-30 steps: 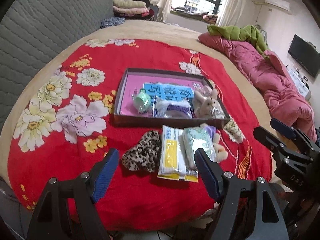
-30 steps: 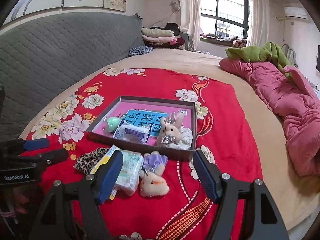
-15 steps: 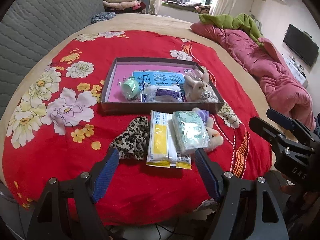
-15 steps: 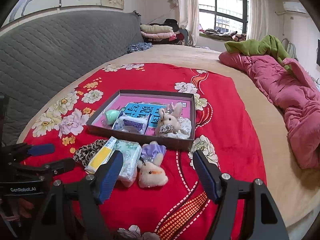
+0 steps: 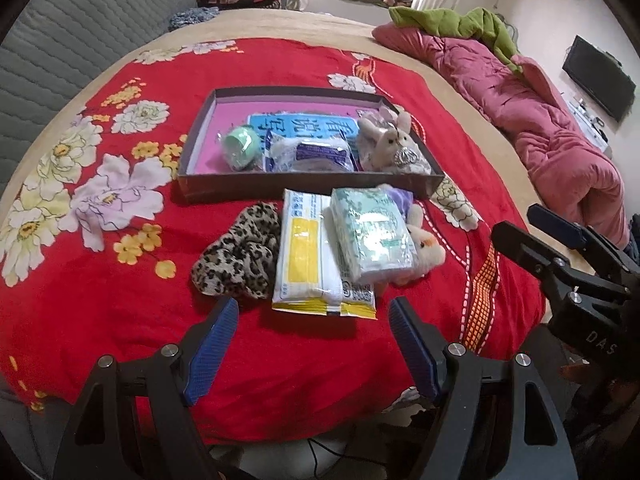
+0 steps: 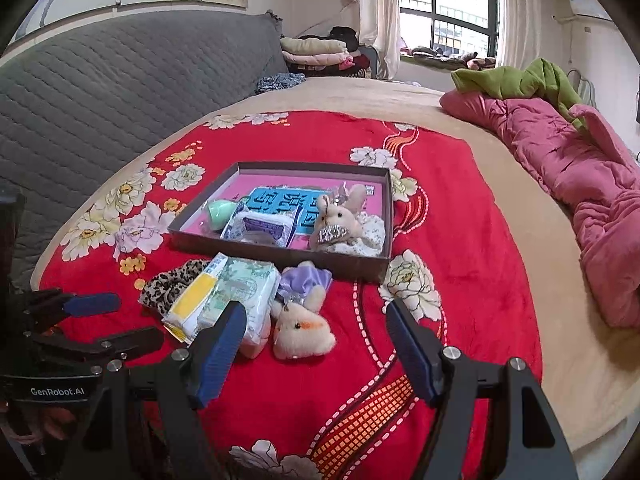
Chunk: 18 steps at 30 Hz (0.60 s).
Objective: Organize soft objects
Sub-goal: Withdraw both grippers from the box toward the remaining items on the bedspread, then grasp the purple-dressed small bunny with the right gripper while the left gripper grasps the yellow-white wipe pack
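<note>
On the red floral blanket (image 5: 120, 300), just in front of the box (image 5: 304, 186), lies a row of soft things: a leopard scrunchie (image 5: 240, 252), a yellow-and-white pack (image 5: 308, 268), a green tissue pack (image 5: 372, 236) resting partly on it, and a plush bunny (image 6: 302, 330) at the far right. Inside the box sit another bunny (image 5: 390, 144), a wrapped pack (image 5: 312, 156) and a mint ball (image 5: 240, 146). The left gripper (image 5: 312, 322) and right gripper (image 6: 316, 328) both hang released, jaws wide and empty, above the near edge of the row.

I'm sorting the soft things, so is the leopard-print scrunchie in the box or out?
Out. The leopard-print scrunchie lies on the red blanket, in front of the box.
</note>
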### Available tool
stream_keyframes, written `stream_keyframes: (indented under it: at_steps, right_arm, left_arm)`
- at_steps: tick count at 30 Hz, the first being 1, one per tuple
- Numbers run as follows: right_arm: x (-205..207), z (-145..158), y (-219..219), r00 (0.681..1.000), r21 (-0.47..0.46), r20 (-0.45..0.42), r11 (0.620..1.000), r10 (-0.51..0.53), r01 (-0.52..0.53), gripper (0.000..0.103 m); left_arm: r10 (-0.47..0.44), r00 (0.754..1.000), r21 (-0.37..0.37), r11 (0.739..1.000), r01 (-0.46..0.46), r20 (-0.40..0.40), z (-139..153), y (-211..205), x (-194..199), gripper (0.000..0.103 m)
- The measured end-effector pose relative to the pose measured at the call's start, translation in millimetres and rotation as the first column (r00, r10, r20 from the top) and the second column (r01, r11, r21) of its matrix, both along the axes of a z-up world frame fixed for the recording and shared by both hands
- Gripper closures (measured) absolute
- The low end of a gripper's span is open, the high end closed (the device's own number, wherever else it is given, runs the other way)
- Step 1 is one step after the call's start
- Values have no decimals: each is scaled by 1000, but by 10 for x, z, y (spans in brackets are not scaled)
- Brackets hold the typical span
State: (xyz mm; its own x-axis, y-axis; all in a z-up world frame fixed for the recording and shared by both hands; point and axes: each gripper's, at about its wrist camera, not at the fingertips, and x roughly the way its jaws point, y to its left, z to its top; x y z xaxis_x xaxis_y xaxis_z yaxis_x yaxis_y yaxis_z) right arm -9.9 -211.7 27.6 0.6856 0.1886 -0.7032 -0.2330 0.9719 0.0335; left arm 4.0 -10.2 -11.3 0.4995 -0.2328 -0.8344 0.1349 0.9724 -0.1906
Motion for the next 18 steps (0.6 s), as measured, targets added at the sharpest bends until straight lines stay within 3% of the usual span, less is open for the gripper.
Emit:
stream_keyframes:
  at_steps: [18]
  right_arm:
    - [105,-374,6,996,17,-85,1000,11,-10,31]
  left_arm:
    - [-23,997,-47,999,20,-74,-376,-126,190,24]
